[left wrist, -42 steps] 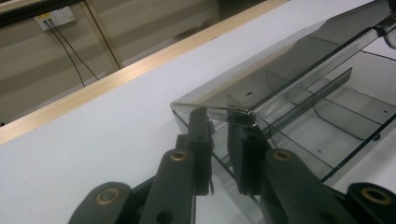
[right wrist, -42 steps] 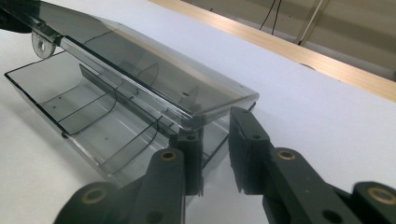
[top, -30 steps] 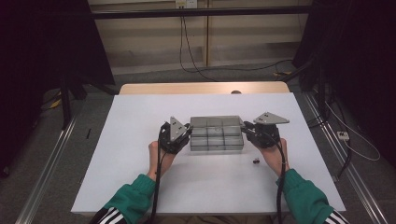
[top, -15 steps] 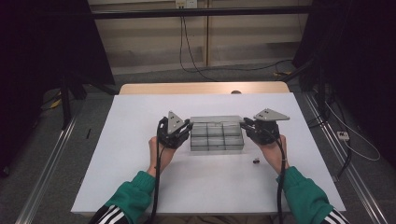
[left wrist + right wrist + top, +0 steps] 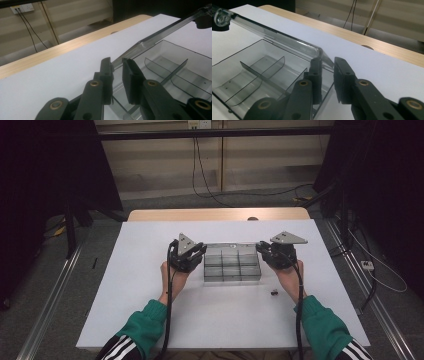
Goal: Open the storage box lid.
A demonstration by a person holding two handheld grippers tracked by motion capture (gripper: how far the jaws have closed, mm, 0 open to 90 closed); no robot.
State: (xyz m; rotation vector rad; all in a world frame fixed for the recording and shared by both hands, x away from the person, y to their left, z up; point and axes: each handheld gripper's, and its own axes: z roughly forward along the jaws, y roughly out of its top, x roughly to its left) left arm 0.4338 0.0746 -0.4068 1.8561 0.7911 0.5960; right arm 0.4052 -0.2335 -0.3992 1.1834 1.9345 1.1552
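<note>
a clear compartment box (image 5: 231, 264) sits mid-table, its raised lid (image 5: 274, 37) pinched at either end: the left gripper (image 5: 196, 255) is clamped on one lid corner, the right gripper (image 5: 264, 251) on the other. the see-through lid is hard to make out from above. a small dark object (image 5: 274, 293), too tiny to identify, perhaps a screw, lies on the white table (image 5: 150, 250) near the right hand (image 5: 289, 276). both green sleeves (image 5: 145, 325) are cut off below.

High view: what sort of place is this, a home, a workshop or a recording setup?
Most likely a lab recording setup: a bare white table flanked by black curtains, floor rails, trailing cables, and a person working a clear compartment box with handheld grippers.
</note>
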